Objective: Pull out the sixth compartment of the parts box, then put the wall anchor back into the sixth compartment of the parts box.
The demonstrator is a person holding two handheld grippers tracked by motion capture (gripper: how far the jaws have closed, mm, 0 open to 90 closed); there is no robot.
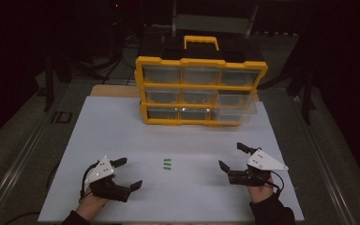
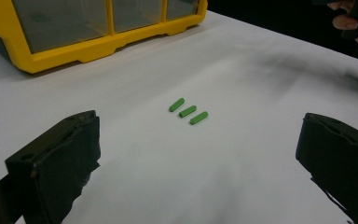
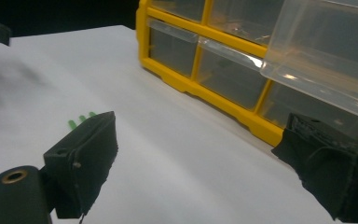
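Three small green pegs [image 1: 167, 163] lie side by side on the white sheet [image 1: 122, 131], between the two hands. My left gripper [image 1: 130, 173] rests at the sheet's near left, open and empty. In the left gripper view its jaws stand wide apart around nothing [image 2: 200, 154], with the pegs [image 2: 188, 111] just beyond. My right gripper [image 1: 230, 155] sits at the near right, also open and empty [image 3: 205, 158]. In the right gripper view the pegs [image 3: 80, 119] peek out behind its left jaw.
A yellow organizer [image 1: 199, 91] with clear drawers stands upright at the far side of the sheet. One clear drawer [image 1: 234, 105] on its right is pulled out [image 3: 326, 60]. Dark floor and stands surround the table.
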